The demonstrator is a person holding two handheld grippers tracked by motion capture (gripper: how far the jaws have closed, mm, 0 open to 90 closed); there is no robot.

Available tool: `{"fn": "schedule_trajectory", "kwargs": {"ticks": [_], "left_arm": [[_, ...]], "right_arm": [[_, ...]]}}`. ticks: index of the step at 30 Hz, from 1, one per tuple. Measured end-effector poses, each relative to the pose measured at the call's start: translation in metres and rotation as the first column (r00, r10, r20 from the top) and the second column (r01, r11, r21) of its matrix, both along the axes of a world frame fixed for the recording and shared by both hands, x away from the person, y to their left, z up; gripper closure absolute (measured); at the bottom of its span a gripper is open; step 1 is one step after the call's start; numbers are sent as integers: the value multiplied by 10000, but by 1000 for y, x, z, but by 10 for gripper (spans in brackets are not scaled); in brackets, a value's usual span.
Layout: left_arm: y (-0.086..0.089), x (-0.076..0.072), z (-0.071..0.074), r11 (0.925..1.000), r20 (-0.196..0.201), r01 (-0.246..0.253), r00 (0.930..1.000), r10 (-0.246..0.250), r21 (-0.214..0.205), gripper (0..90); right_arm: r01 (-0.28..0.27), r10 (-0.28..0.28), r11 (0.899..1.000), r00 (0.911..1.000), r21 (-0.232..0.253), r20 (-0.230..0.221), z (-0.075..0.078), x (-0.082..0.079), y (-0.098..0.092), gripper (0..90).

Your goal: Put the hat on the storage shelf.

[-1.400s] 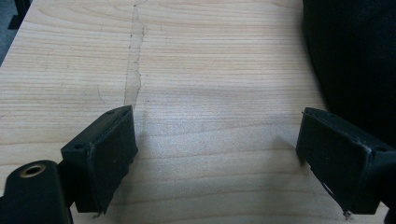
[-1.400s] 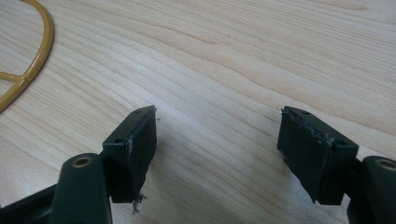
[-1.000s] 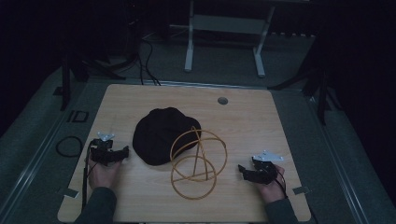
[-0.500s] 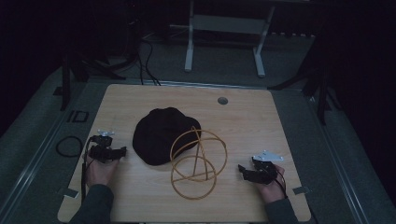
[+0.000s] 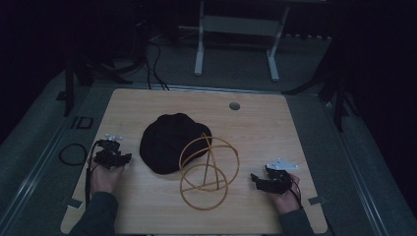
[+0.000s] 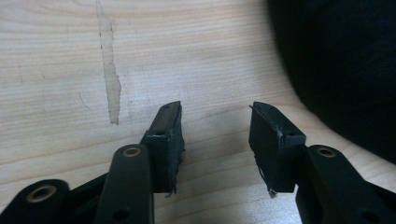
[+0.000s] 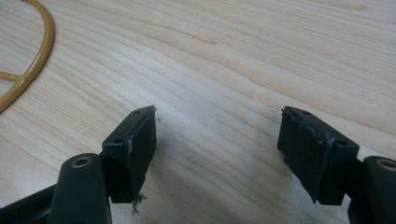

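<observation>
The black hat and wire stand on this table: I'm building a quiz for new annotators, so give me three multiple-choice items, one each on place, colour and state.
1. Where does the black hat lie relative to the wire stand?
A. on its left, touching it
B. far right of it
C. under the table

2. What colour is the wire stand?
A. blue
B. yellow-gold
C. white

3. What is between the jaws of the right gripper?
A. the hat
B. a wire ring
C. nothing

Answers: 1 A, the high view shows the stand's rings overlapping the hat's right edge. 2 B, its rings look golden. 3 C, the right gripper view shows bare table between spread jaws.
</observation>
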State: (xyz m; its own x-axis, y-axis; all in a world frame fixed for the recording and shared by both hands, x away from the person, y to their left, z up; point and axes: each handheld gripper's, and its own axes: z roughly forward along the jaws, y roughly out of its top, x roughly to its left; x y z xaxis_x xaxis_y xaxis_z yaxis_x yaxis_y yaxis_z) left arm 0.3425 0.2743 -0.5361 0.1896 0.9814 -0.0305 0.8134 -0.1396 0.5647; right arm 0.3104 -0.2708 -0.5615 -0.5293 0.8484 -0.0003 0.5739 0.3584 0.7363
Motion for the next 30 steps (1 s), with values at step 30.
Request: {"fn": "schedule_trajectory", "kwargs": {"ticks": [30], "left_arm": [[-15, 4, 47, 9893, 231, 1453, 9892, -1449, -127, 571]], "right_arm": [[0, 0, 10000, 10000, 5, -1, 0, 0, 0, 276]]}}
